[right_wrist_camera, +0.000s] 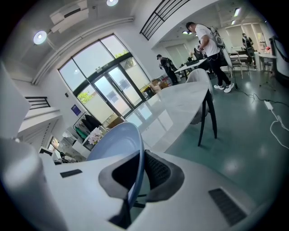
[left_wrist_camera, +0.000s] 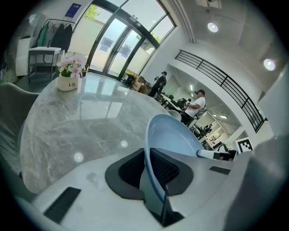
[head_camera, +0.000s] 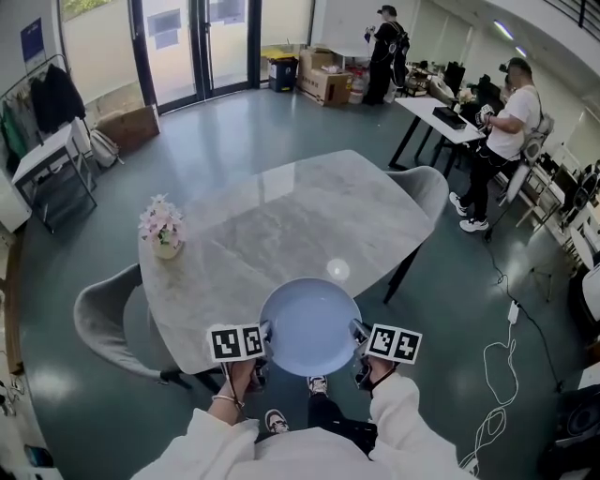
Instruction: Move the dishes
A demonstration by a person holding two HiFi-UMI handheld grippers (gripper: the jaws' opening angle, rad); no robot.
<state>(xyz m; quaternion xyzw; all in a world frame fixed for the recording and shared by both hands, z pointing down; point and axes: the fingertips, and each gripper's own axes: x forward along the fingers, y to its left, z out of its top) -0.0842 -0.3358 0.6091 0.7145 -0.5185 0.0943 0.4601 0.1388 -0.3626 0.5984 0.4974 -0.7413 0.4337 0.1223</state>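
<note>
The left tool (head_camera: 264,339) pinches the pale blue dish (head_camera: 310,326) on its rim at 9 o'clock, and the right tool (head_camera: 357,337) pinches it at 3 o'clock. I think two opposite grips keep it level. The dish is round, smooth and empty, and it is held over the 6 o'clock edge of the marble counter (head_camera: 281,220).

Open tabletop (head_camera: 300,216) ahead, only flower pot (head_camera: 163,231) at left edge

Flower pot (left_wrist_camera: 68,83) on table (left_wrist_camera: 90,131): small print, probably "Life". Blue wall sign (left_wrist_camera: 73,9): unreadable.
</note>
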